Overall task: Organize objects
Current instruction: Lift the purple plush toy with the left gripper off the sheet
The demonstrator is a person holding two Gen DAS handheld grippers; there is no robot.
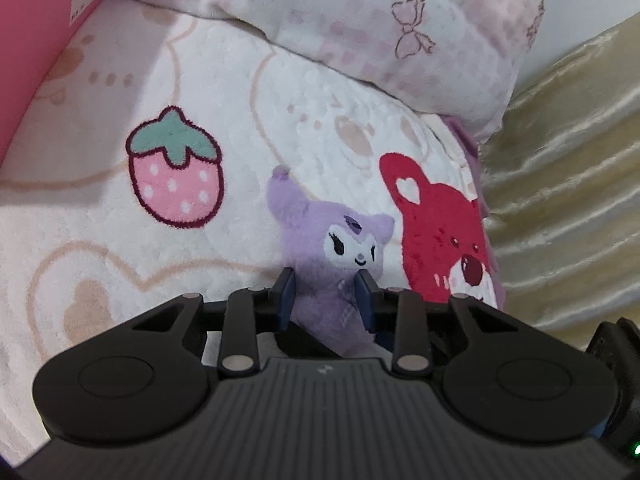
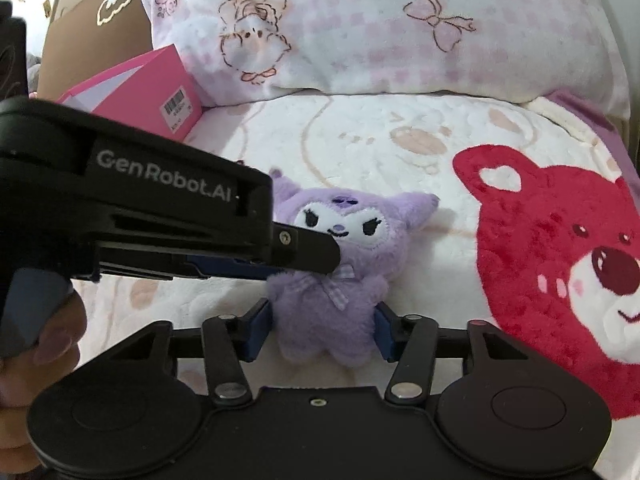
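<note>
Left gripper and right gripper both flank purple plush.

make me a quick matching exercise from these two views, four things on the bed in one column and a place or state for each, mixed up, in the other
Things
1. purple plush
2. pink box
3. strawberry print
4. pillow

Places or states
A. at the head of the blanket, bow and chick drawings on it
B. left of the pillow, barcode label on its side
C. flat on the blanket, left of the plush in the left wrist view
D. between the blue pads of both tools

Pairs: 1-D, 2-B, 3-C, 4-A
</note>
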